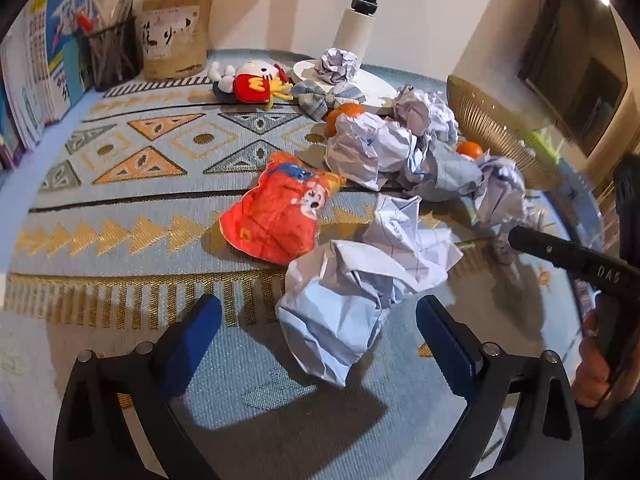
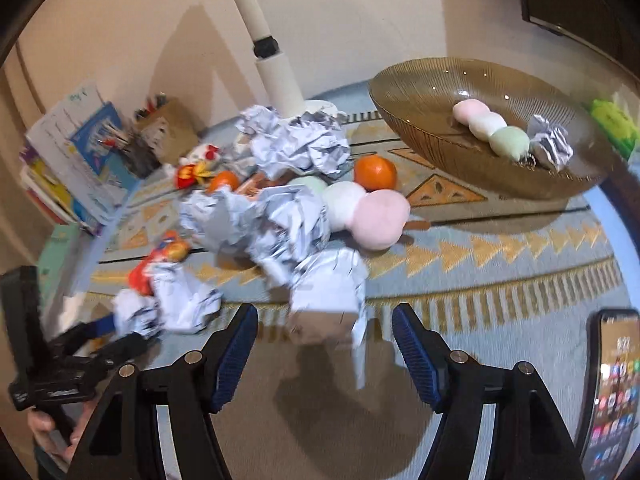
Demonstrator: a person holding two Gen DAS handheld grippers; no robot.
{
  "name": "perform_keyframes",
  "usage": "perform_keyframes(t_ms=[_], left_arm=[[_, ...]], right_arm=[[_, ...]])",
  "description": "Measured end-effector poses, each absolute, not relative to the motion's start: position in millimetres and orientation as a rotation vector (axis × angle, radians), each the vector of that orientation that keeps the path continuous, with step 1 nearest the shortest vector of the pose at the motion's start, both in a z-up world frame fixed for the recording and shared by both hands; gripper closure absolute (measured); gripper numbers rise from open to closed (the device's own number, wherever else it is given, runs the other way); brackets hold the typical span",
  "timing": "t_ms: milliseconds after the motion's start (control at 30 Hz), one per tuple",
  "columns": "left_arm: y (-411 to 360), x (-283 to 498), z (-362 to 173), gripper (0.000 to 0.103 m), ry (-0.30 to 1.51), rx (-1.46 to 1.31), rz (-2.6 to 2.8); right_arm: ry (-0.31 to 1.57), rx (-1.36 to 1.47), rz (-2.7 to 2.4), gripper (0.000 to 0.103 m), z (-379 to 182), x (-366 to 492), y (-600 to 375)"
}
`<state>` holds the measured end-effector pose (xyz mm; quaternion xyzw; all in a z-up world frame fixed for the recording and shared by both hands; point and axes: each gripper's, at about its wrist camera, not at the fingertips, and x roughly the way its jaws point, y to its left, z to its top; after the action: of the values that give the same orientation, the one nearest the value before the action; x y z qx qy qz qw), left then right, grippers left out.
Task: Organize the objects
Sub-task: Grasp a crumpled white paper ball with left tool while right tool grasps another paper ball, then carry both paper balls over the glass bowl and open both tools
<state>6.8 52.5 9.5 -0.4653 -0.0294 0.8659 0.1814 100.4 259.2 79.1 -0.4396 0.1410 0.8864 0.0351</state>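
Note:
Several crumpled paper balls lie on a patterned mat (image 1: 132, 216). My left gripper (image 1: 320, 340) is open, its blue pads on either side of the nearest paper ball (image 1: 336, 316) without touching it. In the right wrist view, my right gripper (image 2: 326, 356) is open too, just short of another crumpled paper (image 2: 328, 288) that lies ahead of its fingertips. An orange snack bag (image 1: 276, 208), a cat plush (image 1: 252, 82), a plaid bow (image 1: 328, 96) and oranges (image 1: 346, 114) lie among the papers. A three-ball dumpling plush (image 2: 360, 208) rests beside an orange (image 2: 375, 172).
A ribbed amber glass bowl (image 2: 420, 92) at the right holds a second dumpling plush (image 2: 486, 126) and a paper ball (image 2: 550, 146). Pen holders (image 1: 176, 36) and books (image 1: 36, 72) stand at the back left, a white lamp base (image 1: 360, 80) behind the pile. A phone (image 2: 616, 380) lies at the right edge.

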Motion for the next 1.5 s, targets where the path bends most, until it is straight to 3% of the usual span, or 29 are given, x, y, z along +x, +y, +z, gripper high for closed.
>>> perform_keyframes(t_ms=[67,133,167,200,233,367,633,700,833,867,900,1133,1233,1333,1400,1500], left_arm=[[53,6,10,0.007,-0.082,-1.31,2.442],[54,6,11,0.032,-0.073,-1.299,2.456],[55,7,11,0.039,-0.05,-1.296,2.465],[55,8,11,0.055,-0.045,-1.291,2.466],[55,8,11,0.058,-0.061,-1.294,2.453],[45,16,13,0.058,-0.147,-1.283,2.427],[38,27,13,0.058,-0.226,-1.211,2.532],[34,30,14,0.057,-0.257,-1.182,2.546],[31,30,14,0.056,-0.278,-1.171,2.541],[30,29,14,0.056,-0.289,-1.165,2.531],[29,29,14,0.056,-0.303,-1.161,2.517],[26,24,10,0.056,-0.351,-1.174,2.441],[27,27,11,0.056,-0.337,-1.159,2.452],[30,27,12,0.056,-0.311,-1.164,2.46],[34,29,13,0.057,-0.275,-1.158,2.462],[43,34,17,0.058,-0.196,-1.127,2.478]], right_arm=[[0.48,-1.383,2.742,0.034,72,95,262],[0.508,-1.388,2.756,0.038,68,93,265],[0.494,-1.389,2.754,0.05,68,92,265],[0.477,-1.393,2.749,0.065,67,92,264],[0.462,-1.396,2.743,0.067,68,92,262],[0.37,-1.358,2.764,0.067,80,109,251],[-0.059,-1.484,2.601,0.064,91,138,214],[-0.066,-1.516,2.574,0.047,88,143,213],[0.174,-1.489,2.736,0.031,89,167,221],[0.217,-1.479,2.742,0.02,87,170,223],[0.26,-1.47,2.735,0.016,83,173,226],[0.749,-1.389,2.69,0.016,59,163,259],[0.819,-1.35,2.666,0.014,58,148,263],[0.743,-1.322,2.599,0.026,61,135,259],[0.701,-1.284,2.566,0.047,61,134,259],[0.746,-1.253,2.601,0.052,60,141,260]])
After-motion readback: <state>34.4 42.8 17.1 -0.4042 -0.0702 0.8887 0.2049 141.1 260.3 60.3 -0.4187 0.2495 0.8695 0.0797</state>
